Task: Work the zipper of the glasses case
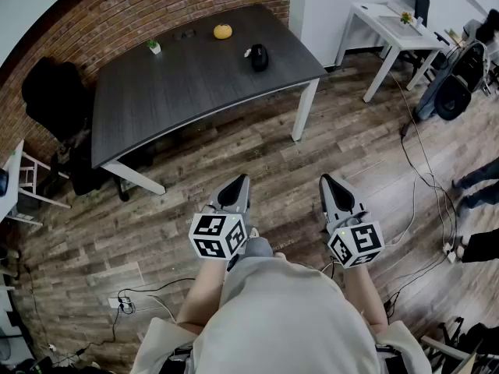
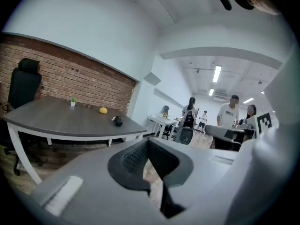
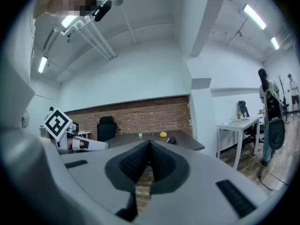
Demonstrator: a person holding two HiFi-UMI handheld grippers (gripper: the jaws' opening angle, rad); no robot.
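Both claws are squeezed fully closed on nothing. The left gripper (image 2: pixel 148 140) and right gripper (image 3: pixel 149 145) each show their ribbed pads pressed tip to tip, with just floorboards behind them. In the head view both are held out over the wood floor (image 1: pixel 234 142), well apart from the table (image 1: pixel 156 92).

The case (image 1: pixel 259 57) is the dark lump near the table's right end, a bit in from the near edge. A small pale bit touches its left side and I can't tell what it is. The zipper is way too small to see in any view. An orange thing (image 1: pixel 223 31) sits by the far edge, and a tiny plant (image 1: pixel 153 47) is further left along it.

Writing-wise there are only the black-and-white square markers on each cube (image 1: pixel 219 235), plus a print on a white shirt (image 2: pixel 228 114) that's too small to read. The left gripper view catches people standing down the room, while the head view only gets legs at its right edge. The right gripper view shows a black chair (image 3: pixel 106 127) behind the table.
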